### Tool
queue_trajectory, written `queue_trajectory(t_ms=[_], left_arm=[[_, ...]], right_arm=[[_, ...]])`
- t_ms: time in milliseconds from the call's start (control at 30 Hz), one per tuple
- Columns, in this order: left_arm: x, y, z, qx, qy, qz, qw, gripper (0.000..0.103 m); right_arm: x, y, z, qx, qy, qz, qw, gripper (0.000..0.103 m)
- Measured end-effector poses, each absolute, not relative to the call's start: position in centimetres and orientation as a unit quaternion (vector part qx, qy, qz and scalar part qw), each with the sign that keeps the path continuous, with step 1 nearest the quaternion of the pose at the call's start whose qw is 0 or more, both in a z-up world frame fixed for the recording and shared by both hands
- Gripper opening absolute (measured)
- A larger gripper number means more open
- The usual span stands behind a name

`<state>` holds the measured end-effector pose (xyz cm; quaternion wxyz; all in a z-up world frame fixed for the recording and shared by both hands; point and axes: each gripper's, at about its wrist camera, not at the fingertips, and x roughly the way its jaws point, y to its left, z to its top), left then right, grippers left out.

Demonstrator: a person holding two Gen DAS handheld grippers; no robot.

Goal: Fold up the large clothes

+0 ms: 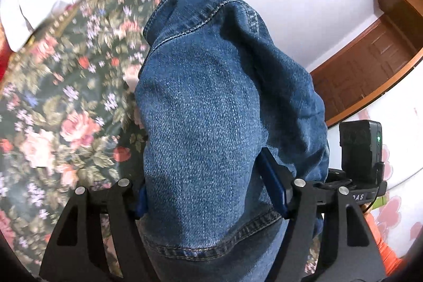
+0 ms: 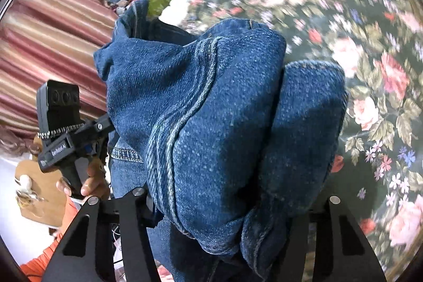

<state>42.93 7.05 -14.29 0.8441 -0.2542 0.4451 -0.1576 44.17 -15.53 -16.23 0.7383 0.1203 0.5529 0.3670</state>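
A blue denim garment [image 1: 211,107] fills the middle of the left wrist view, bunched and lifted above a floral bedspread [image 1: 66,97]. My left gripper [image 1: 211,192] is shut on a thick fold of the denim, its blue pads pressed on both sides. In the right wrist view the same denim [image 2: 211,123] hangs in folds with a stitched seam. My right gripper [image 2: 224,223] is shut on its bunched hem. The left gripper [image 2: 66,139] shows there at the left, held by a hand.
The floral bedspread [image 2: 357,44] lies under and beside the garment. A white cloth [image 1: 39,7] lies at the bed's far left. A brown wooden door [image 1: 370,65] stands at the right. Striped curtains [image 2: 53,49] hang at the left.
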Motion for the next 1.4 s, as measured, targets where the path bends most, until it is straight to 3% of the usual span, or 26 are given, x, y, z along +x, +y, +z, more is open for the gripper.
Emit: queue_trajectory(t_ms=[300, 533, 733, 1167, 1400], left_arm=[[35.8, 12.1, -7.6, -0.247, 0.39, -0.155, 0.873, 0.07], [32.4, 15.5, -6.9, -0.245, 0.394, -0.13, 0.876, 0.07], [31.2, 18.0, -10.2, -0.255, 0.421, -0.112, 0.863, 0.07], [33.5, 21.4, -23.5, -0.302, 0.507, -0.081, 0.803, 0.07], [32.8, 21.9, -24.0, -0.291, 0.493, -0.075, 0.817, 0.07]], right_arm=[[39.2, -12.3, -9.0, 0.104, 0.503, 0.392, 0.764, 0.053], [36.1, -9.0, -8.9, 0.107, 0.509, 0.406, 0.752, 0.053], [35.2, -5.8, -12.7, 0.116, 0.542, 0.407, 0.726, 0.053], [37.2, -2.6, -23.9, 0.109, 0.629, 0.362, 0.68, 0.053], [37.6, -3.2, -24.6, 0.097, 0.649, 0.334, 0.677, 0.07]])
